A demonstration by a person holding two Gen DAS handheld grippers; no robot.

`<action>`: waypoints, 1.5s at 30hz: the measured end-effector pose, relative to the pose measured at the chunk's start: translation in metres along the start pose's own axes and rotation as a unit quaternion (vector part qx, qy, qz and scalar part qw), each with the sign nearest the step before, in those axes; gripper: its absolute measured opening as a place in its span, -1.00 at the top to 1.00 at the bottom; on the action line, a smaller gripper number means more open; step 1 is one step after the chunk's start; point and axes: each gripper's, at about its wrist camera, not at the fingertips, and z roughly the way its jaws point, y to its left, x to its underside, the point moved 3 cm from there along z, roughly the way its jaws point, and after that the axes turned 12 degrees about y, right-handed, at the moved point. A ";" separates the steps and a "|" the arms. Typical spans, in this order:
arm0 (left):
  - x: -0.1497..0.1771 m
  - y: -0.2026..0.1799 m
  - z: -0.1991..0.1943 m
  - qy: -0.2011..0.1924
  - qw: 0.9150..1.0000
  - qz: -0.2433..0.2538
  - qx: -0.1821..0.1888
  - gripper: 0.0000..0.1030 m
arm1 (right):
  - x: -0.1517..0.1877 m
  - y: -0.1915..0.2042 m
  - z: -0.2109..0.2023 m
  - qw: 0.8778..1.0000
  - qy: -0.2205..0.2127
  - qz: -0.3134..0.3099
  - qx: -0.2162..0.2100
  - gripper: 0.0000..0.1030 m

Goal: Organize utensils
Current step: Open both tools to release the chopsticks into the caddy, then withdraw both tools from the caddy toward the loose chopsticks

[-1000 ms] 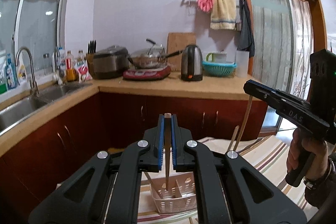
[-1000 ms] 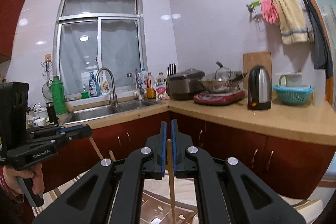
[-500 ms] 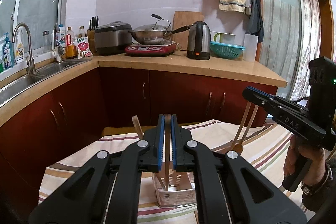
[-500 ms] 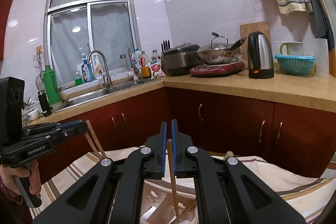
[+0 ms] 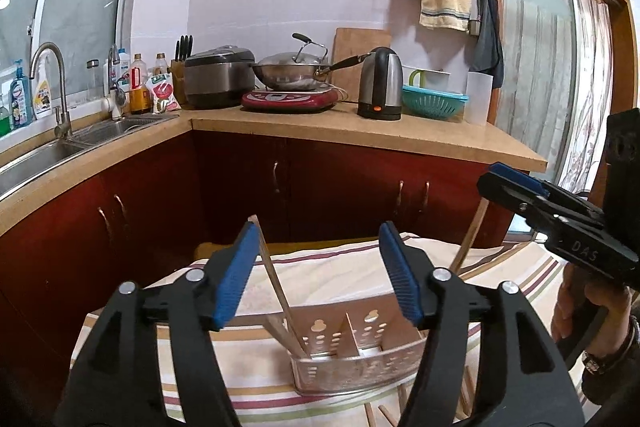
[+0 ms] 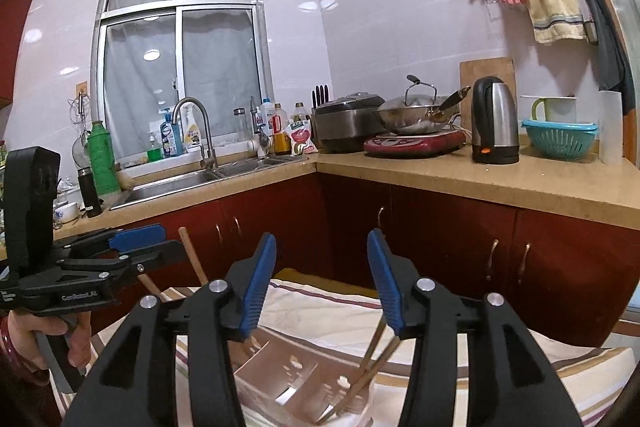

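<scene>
A pale perforated utensil basket with a divider stands on the striped cloth. In the left wrist view my left gripper hangs over it, jaws opening. A wooden chopstick leans in the basket's left compartment close to the left pad, not pinched. In the right wrist view my right gripper is also opening above the basket. Two chopsticks stand in the basket below its right pad, free of it. Each gripper shows in the other's view: the right gripper and the left gripper.
The striped tablecloth covers a table in front of dark red cabinets. Loose chopsticks lie on the cloth near the basket. The counter carries a kettle, a wok and a sink.
Both grippers were shut on a chopstick each; now both stand open and the chopsticks rest in the basket. Both grippers have sunk toward the table.
</scene>
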 end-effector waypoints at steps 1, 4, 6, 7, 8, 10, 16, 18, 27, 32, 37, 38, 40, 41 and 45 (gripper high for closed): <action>0.002 -0.001 -0.003 -0.002 1.000 0.000 -0.002 -0.27 | 0.003 0.001 -0.008 1.000 -0.002 0.000 0.003 0.02; 0.014 -0.006 -0.018 -0.011 1.000 -0.006 -0.003 -0.38 | 0.015 0.003 -0.026 1.000 -0.006 0.000 0.011 -0.08; 0.024 -0.008 -0.026 -0.011 1.000 -0.012 -0.003 -0.42 | 0.027 0.005 -0.039 1.000 -0.005 -0.008 0.029 -0.11; 0.032 -0.010 -0.031 -0.011 1.000 -0.016 -0.006 -0.45 | 0.033 0.006 -0.044 0.999 -0.004 -0.013 0.037 -0.11; 0.040 -0.011 -0.035 -0.011 1.000 -0.019 -0.009 -0.50 | 0.041 0.007 -0.052 0.999 -0.004 -0.016 0.047 -0.12; 0.055 -0.014 -0.042 -0.008 1.000 -0.022 -0.018 -0.52 | 0.055 0.008 -0.062 0.998 0.002 -0.016 0.054 -0.13; 0.096 -0.024 -0.064 0.002 0.999 -0.021 -0.041 -0.61 | 0.107 0.009 -0.091 0.996 0.026 -0.011 0.084 -0.13; 0.109 -0.027 -0.070 0.008 0.999 -0.023 -0.046 -0.61 | 0.121 0.009 -0.098 0.995 0.033 -0.008 0.089 -0.13; 0.176 -0.043 -0.097 0.021 0.997 -0.029 -0.070 -0.61 | 0.191 0.012 -0.129 0.992 0.060 -0.004 0.109 -0.12; 0.211 -0.055 -0.104 0.039 0.996 -0.025 -0.075 -0.61 | 0.225 0.013 -0.137 0.991 0.082 0.001 0.102 -0.01; 0.241 -0.062 -0.105 0.054 0.995 -0.039 -0.077 -0.61 | 0.257 0.022 -0.139 0.991 0.102 -0.006 0.087 0.10; 0.246 -0.063 -0.104 0.059 0.994 -0.041 -0.077 -0.61 | 0.264 0.024 -0.138 0.991 0.109 -0.009 0.083 0.14; 0.255 -0.066 -0.102 0.067 0.994 -0.042 -0.077 -0.61 | 0.273 0.027 -0.136 0.990 0.119 -0.010 0.075 0.23; 0.258 -0.067 -0.102 0.070 0.994 -0.042 -0.077 -0.61 | 0.278 0.029 -0.134 0.989 0.126 -0.013 0.070 0.29; 0.268 -0.073 -0.100 0.078 0.993 -0.039 -0.076 -0.61 | 0.293 0.035 -0.124 0.987 0.150 -0.023 0.059 0.45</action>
